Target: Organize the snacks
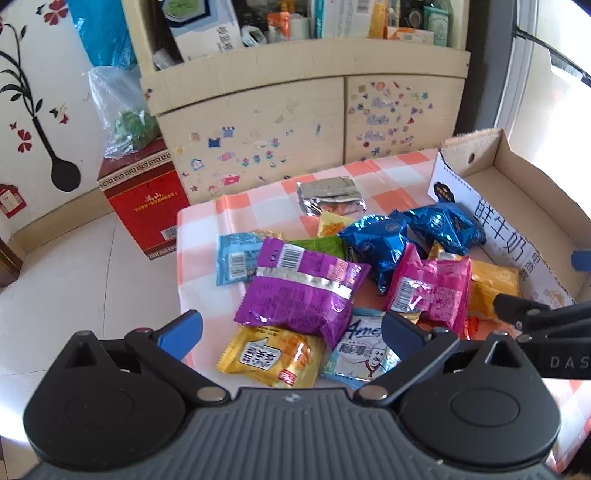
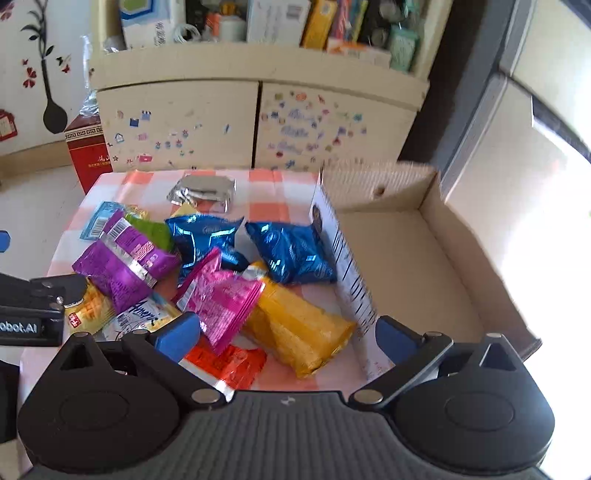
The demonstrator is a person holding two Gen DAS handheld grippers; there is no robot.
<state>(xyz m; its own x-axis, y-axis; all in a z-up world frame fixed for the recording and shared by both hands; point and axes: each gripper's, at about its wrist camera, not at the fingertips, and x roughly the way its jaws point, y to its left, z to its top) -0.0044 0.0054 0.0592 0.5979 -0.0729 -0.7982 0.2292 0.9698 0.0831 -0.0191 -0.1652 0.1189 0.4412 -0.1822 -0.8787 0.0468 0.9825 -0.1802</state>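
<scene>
left gripper (image 1: 291, 332) fingers wide, empty, above yellow packet (image 1: 269, 360) | right gripper (image 2: 288, 334) wide, empty, over orange packet (image 2: 299, 328) | packets likely light, crinkly, slippery: pinch a sealed edge | heap on checked cloth (image 1: 258, 199) | cardboard box (image 2: 406, 258) beside, empty

White wall (image 1: 33, 155) with black vase-and-branch decal and red flower stickers (image 1: 40, 110). Glossy white tiled floor (image 1: 74, 266). Cream wooden cabinet (image 1: 258, 140) with two sticker-covered doors, cluttered open shelf (image 1: 295, 22) on top. Red cardboard carton (image 1: 144, 206) on the floor beside the cabinet, clear plastic bag (image 1: 118, 110) on it. Bright window with dark frame (image 2: 535, 140) at right, overexposed daylight.
</scene>
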